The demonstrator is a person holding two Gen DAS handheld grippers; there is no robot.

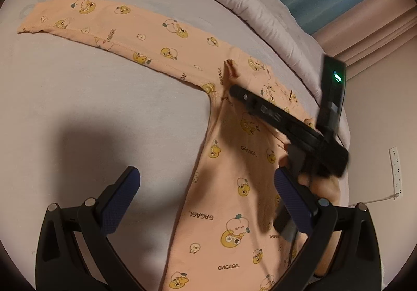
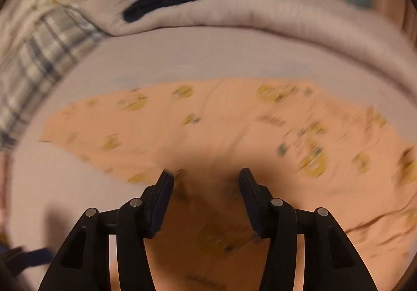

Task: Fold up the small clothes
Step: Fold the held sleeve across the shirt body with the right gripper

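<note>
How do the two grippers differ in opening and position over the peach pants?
The left gripper stands wide open, one finger over bare sheet; the right gripper is narrower, both fingers over the peach pants. Neither holds cloth. Both are black with dark blue pads.

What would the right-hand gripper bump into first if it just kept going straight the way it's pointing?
Most likely the peach printed garment spread on the bed: the right gripper, jaws open and empty, points down at it. The picture is blurred, so the exact spot is unclear.

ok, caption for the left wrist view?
Open left gripper above peach printed pants on bed; right gripper over crotch.
</note>
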